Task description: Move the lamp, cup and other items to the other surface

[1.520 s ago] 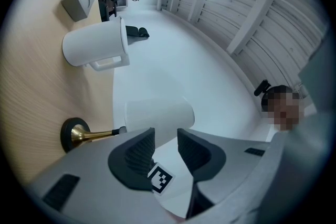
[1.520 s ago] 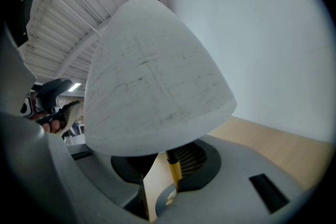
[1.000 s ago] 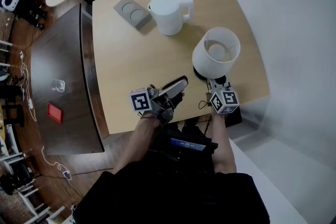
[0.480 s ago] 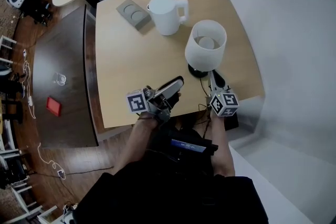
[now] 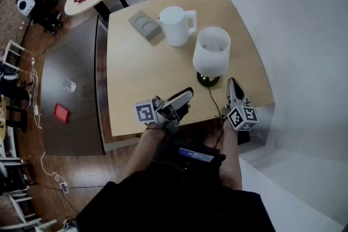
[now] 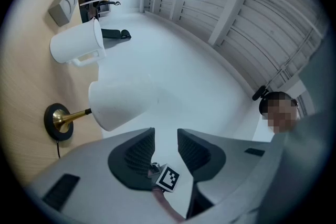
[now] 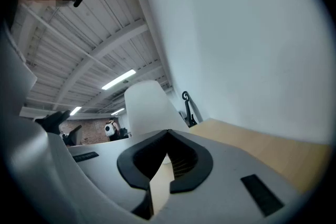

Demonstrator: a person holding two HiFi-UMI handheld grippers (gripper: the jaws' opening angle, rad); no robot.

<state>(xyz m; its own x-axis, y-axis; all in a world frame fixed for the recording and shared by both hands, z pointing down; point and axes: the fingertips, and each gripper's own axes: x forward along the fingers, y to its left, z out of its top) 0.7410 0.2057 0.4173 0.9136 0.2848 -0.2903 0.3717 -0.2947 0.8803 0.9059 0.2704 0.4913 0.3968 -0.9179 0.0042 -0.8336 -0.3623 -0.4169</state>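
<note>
Head view: the lamp (image 5: pixel 211 54) stands on the surface (image 5: pixel 141 73), just ahead-right of your left tongs (image 5: pixel 185 98), which gape empty. Your right tongs (image 5: pixel 232 84), pinched shut on nothing, lie beside its base.

Left gripper view: take the brass stem (image 6: pixel 71 118), which is probably stiff, not the light shade (image 6: pixel 123 99), which likely crushes.

Right gripper view: the shade rises straight ahead, so expect top-heaviness.

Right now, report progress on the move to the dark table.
Done: nothing evident. The lamp, white cup and grey block stand on the light table. In hand: nothing; the left gripper is open, the right gripper shut and empty beside the lamp. Left: carry all three to the dark table.
</note>
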